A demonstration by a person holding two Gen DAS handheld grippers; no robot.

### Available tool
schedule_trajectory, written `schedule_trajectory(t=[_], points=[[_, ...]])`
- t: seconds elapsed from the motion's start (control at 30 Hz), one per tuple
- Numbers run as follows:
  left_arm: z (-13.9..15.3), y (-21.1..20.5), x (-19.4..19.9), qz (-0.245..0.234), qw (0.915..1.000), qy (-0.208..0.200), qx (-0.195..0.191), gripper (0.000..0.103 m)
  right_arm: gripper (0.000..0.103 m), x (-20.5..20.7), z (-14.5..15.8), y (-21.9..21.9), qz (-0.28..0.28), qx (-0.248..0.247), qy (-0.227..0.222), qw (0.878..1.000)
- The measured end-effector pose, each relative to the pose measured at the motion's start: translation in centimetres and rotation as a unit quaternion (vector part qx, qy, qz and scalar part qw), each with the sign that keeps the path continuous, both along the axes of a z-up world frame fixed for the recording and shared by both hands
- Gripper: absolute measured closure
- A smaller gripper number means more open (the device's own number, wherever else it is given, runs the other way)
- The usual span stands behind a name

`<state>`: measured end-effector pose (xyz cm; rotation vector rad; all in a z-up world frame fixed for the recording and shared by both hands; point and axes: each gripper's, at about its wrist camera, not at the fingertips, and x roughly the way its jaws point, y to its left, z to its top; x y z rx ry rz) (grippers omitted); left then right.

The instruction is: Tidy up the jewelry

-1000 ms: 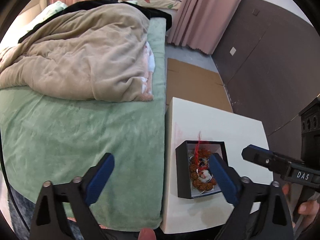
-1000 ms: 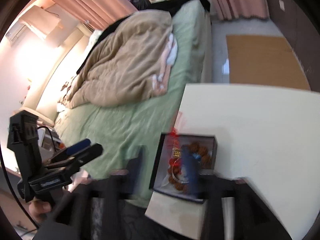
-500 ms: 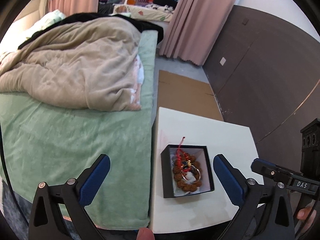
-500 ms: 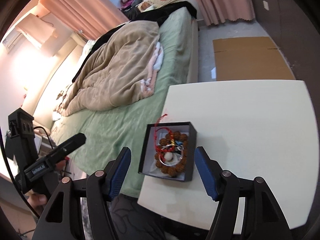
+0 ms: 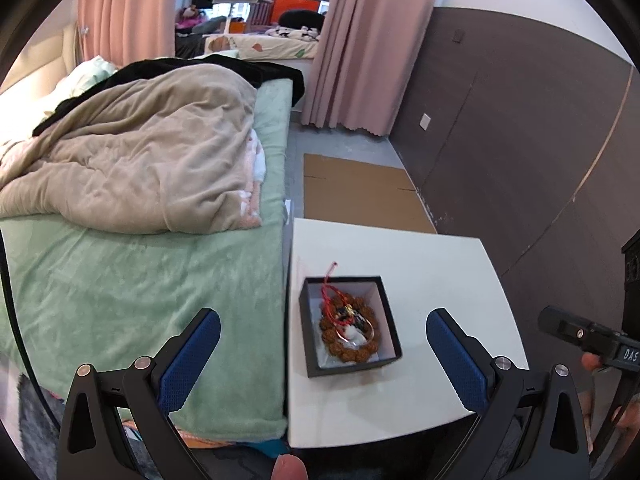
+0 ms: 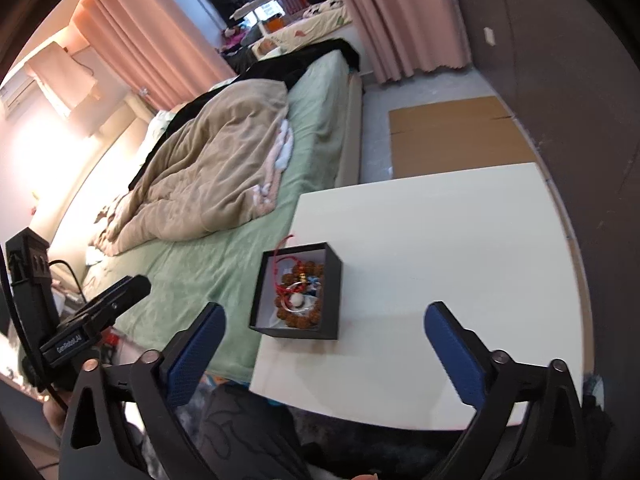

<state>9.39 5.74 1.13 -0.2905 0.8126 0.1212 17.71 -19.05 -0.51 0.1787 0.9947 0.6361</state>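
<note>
the bed (image 5: 140,280) runs along the left, its green sheet flush against the bench (image 5: 440,264), with a beige comforter (image 5: 152,160) heaped toward 10 o'clock; none of it looks part of the job.

the left tool (image 5: 320,344) hangs low over the near edge of the bench, its blue pads spread wide and gripping nothing. the black jewelry box (image 5: 348,364) sits between those pads in the left wrist view, near the bench's bed-side edge, so this reads as a hover squared on the box.

inside the open box lies a brown bead bracelet (image 5: 352,340) coiled in a ring, with a thin metal bangle (image 5: 356,330) lying across it and a red cord (image 5: 330,284) that trails up over the far wall at 12 o'clock. i judge the pieces were gathered here to keep them together; no lid shows in either view.

the right tool (image 6: 324,340) is likewise released and empty, held off the bench's near edge, with the box at about 11 o'clock from its centre.

hard to read: a small gold piece and a pale bead in the middle of the coil are too small to name, and something blue beside them is unclear. whether the cord is tied to the bracelet cannot be told. the box's near wall hides part of its floor. each tool's handle and the person's hand are cut off at the frame edge.
</note>
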Motion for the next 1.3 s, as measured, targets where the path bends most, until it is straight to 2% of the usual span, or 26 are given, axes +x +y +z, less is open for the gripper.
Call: schedule_trajectory(t=[0.2, 0.4, 0.6, 1.03, 1.3], points=[[0.0, -2.4, -1.7, -0.019, 0.9995, -0.006, 0.024, 0.0, 0.0, -2.0, 0.4, -2.0, -0.019, -0.004, -0.028, 0.999], [0.1, -3.9, -3.9, -0.018, 0.9987, -0.024, 0.04, 0.0, 0.0, -4.7, 0.7, -4.0, -0.036, -0.008, -0.058, 0.998], [0.0, -5.3, -5.8, -0.03, 0.9977, -0.032, 0.053, 0.0, 0.0, -7.3, 0.8, -5.1, -0.051, -0.043, -0.103, 0.992], [1.6, -6.6, -9.6, -0.035, 0.9935, -0.084, 0.068, 0.0, 0.0, -11.3, 1.3, -7.3, -0.061, -0.03, -0.13, 0.989], [2.2, -7.1, -11.4, -0.039, 0.9906, -0.1, 0.085, 0.0, 0.0, -13.6, 1.7, -8.5, -0.076, -0.014, -0.144, 0.986]])
